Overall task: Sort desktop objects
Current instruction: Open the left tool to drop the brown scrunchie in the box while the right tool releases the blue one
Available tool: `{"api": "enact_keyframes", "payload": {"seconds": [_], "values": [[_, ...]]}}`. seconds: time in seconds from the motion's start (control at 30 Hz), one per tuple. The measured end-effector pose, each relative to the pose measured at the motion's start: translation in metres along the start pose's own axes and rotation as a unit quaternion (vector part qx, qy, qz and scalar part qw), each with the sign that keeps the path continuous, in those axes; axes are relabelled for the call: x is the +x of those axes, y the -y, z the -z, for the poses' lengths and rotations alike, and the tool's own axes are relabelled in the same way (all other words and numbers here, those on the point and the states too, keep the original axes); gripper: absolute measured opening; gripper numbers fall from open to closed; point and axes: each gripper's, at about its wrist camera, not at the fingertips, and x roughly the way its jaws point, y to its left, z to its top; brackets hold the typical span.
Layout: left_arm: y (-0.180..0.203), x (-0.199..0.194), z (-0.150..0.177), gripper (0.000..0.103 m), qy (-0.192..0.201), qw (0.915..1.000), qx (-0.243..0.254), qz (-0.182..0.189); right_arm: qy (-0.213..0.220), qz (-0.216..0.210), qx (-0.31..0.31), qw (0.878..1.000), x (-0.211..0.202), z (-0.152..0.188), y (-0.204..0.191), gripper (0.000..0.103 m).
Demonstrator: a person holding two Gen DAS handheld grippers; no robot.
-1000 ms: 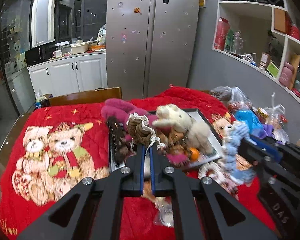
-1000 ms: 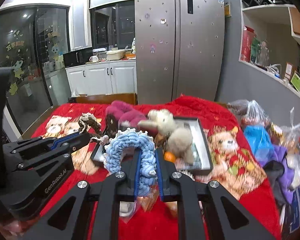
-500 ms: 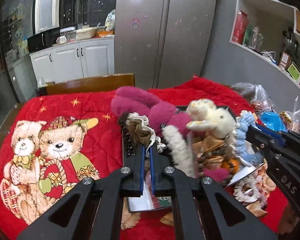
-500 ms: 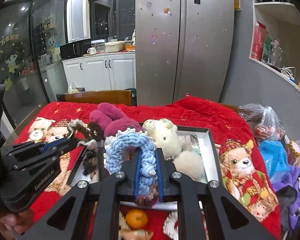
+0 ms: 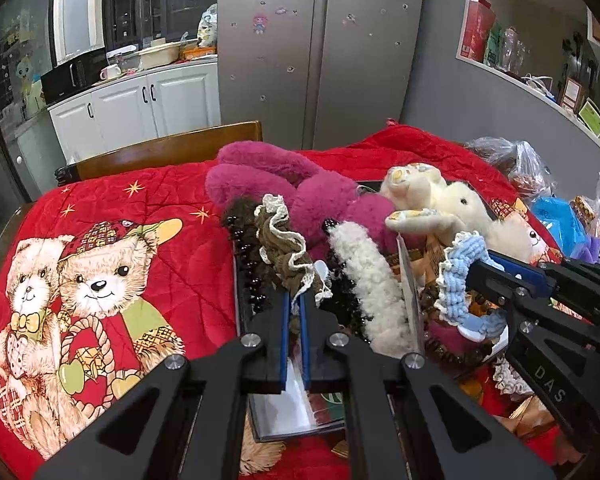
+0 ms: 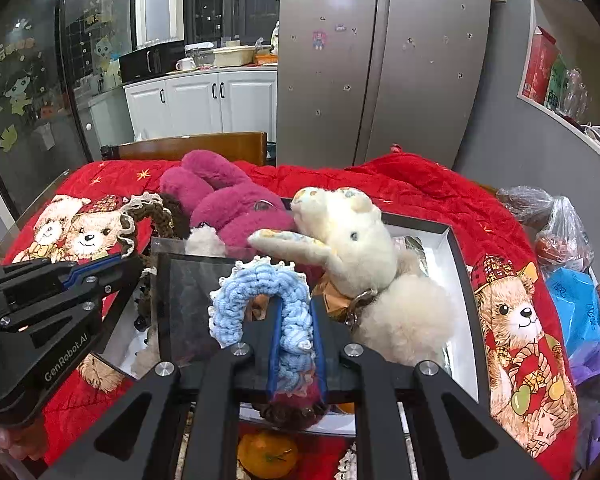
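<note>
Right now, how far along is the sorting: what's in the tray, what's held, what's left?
Done: pink plush, cream plush and a white fuzzy band already lie in the tray. In hand: left gripper shut on the brown scrunchie, right gripper shut on the blue scrunchie, both above the tray. Left: release both; an orange sits outside.

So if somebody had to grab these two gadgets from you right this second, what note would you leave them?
Left hand-held gripper: shut on the brown scrunchie.
Right hand-held gripper: shut on the blue scrunchie.
Both hang over the tray, which already holds the pink plush, cream plush and white fuzzy band.
Done: both scrunchies picked up.
Left: set them in the tray; an orange lies on the red blanket in front of it.
</note>
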Motion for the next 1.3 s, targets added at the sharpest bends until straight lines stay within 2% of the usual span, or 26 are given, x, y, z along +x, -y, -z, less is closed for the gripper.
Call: {"api": "enact_keyframes", "payload": {"seconds": [0.4, 0.67, 0.83, 0.87, 0.9, 0.93, 0.97, 1.0, 1.03, 1.13, 1.3], "values": [[-0.002, 0.020, 0.008, 0.005, -0.024, 0.9997, -0.002, 0.003, -0.015, 0.001, -0.006, 1.000, 0.011, 0.003, -0.004, 0.014], [-0.004, 0.021, 0.008, 0.005, -0.027, 0.9996, -0.005, 0.006, -0.019, 0.001, -0.008, 1.000, 0.016, 0.005, -0.005, 0.014], [-0.004, 0.020, 0.007, 0.012, -0.026, 0.9997, -0.002, 0.004, -0.021, -0.003, -0.004, 1.000, 0.016, 0.005, -0.004, 0.015], [-0.004, 0.020, 0.007, 0.022, -0.025, 0.9997, 0.003, -0.002, -0.027, -0.018, 0.006, 0.999, 0.016, 0.004, -0.003, 0.015], [-0.003, 0.020, 0.007, 0.043, -0.025, 0.9996, 0.010, -0.005, -0.029, -0.028, 0.012, 0.999, 0.015, 0.003, -0.001, 0.016], [-0.002, 0.019, 0.007, 0.059, -0.024, 0.9995, 0.017, -0.013, -0.025, -0.025, 0.013, 0.999, 0.013, 0.003, -0.001, 0.019], [-0.001, 0.017, 0.006, 0.082, -0.021, 0.9991, 0.023, -0.031, -0.018, -0.014, 0.009, 1.000, 0.010, 0.002, -0.002, 0.024], [-0.002, 0.014, 0.005, 0.091, -0.009, 0.9983, 0.025, -0.052, -0.015, -0.011, 0.007, 1.000, 0.008, 0.001, -0.002, 0.038], [-0.002, 0.011, 0.003, 0.092, -0.003, 0.9981, 0.024, -0.057, -0.014, -0.012, 0.011, 1.000, 0.005, 0.000, 0.000, 0.050], [-0.008, 0.005, -0.001, 0.096, -0.003, 0.9991, 0.010, -0.041, -0.001, -0.016, 0.027, 1.000, -0.002, -0.004, 0.006, 0.059], [-0.014, 0.006, -0.002, 0.097, -0.007, 0.9992, -0.007, -0.038, 0.002, -0.013, 0.033, 0.999, -0.006, -0.007, 0.011, 0.066]]}}
